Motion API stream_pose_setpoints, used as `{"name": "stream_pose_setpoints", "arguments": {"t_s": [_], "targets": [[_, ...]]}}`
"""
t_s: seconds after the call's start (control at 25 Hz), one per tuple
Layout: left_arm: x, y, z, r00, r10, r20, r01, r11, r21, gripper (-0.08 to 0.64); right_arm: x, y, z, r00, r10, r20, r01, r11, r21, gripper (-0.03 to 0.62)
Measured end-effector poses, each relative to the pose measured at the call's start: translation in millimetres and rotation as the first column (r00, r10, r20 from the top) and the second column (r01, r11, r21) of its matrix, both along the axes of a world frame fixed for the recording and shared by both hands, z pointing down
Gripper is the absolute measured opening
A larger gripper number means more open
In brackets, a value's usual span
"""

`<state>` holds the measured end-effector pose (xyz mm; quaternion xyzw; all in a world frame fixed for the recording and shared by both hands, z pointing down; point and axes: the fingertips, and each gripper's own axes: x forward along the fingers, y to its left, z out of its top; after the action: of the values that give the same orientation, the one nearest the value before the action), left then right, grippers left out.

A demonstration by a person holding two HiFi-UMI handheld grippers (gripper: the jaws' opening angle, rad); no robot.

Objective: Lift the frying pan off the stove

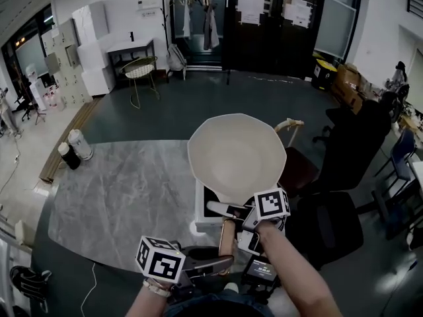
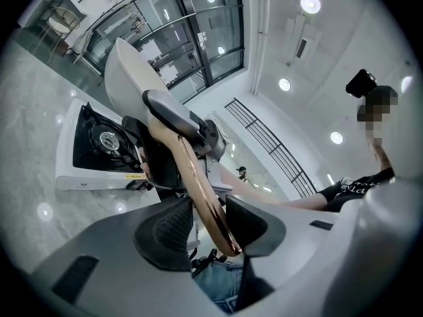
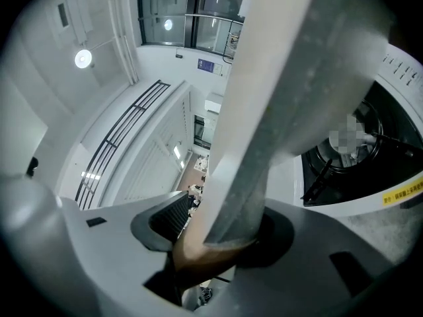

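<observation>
Frying pan (image 1: 236,154) aloft: the pale pan hangs tilted in the air just beyond both hand-held grippers, above the white stove (image 1: 200,211) that sits on the grey marble table (image 1: 119,197). The left hand-held gripper (image 2: 206,224) is closed to a middling width on the tail of the copper-coloured handle (image 2: 198,183). The right hand-held gripper (image 3: 221,233) clamps the same handle farther forward, close to where it meets the pan. Seen from the left hand-held gripper, the stove's black burner (image 2: 102,139) lies ahead and lower, uncovered, with the pan apart from it, so the lift looks all but done. To finish it well, the two grips would best rise together at one pace, the forward one bearing the weight and the rear one stopping the handle from rolling. The smooth curved metal could twist between the pads, and levelling the pan would ease the load. The pan's hollow, turned toward the head camera, shows nothing in it. Nothing sits on the burner either.
</observation>
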<state>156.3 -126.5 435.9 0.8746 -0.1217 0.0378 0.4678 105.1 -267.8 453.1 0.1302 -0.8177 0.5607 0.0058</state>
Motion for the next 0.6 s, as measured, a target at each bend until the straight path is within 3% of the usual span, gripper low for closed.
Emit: {"name": "stream_pose_setpoints", "arguments": {"t_s": [0.6], "targets": [[-8, 4, -13, 0.995, 0.094, -0.031, -0.091, 0.993, 0.07, 0.166, 0, 3, -32, 0.994, 0.105, -0.027, -0.104, 0.993, 0.065, 0.233]]}}
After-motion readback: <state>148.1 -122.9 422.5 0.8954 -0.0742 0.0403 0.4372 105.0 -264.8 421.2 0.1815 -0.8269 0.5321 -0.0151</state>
